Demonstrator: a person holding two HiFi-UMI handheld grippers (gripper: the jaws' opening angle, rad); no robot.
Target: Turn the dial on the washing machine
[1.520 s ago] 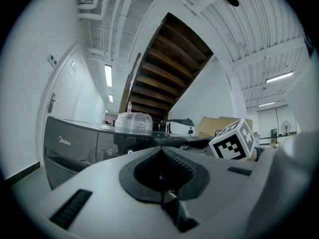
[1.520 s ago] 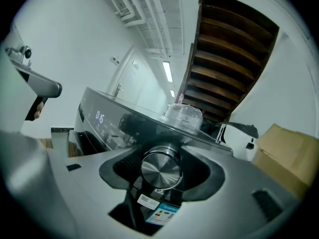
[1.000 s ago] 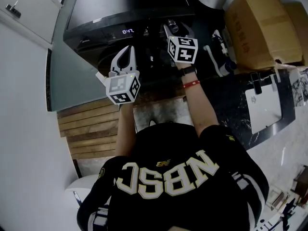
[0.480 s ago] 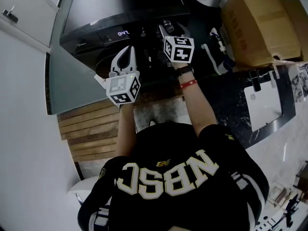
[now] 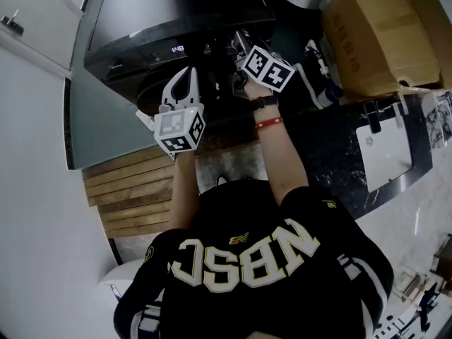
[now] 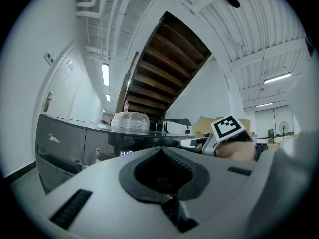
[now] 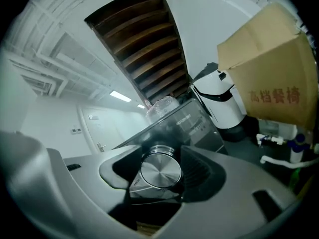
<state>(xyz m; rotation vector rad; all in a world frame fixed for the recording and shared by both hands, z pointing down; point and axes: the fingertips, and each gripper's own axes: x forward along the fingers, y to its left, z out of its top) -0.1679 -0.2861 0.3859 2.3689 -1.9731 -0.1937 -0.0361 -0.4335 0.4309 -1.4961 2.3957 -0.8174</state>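
Head view and the two gripper views. The right hand-held gripper (image 5: 240,43) is at the front control panel of the washing machine (image 5: 176,9), its jaws clenched on the dial (image 7: 160,171). In the right gripper view the dial's brushed-metal face fills the gap between the jaws, one pad on either side of its rim. The dial lies straight ahead of this gripper, just right of the lit display (image 5: 178,49). Its axis points out of the panel along the gripper's own line, so the turn is judged to need a roll of the wrist about that axis, not a sideways push. The left hand-held gripper (image 5: 186,80) is the farther one, held below and left of the dial, jaws together and empty.
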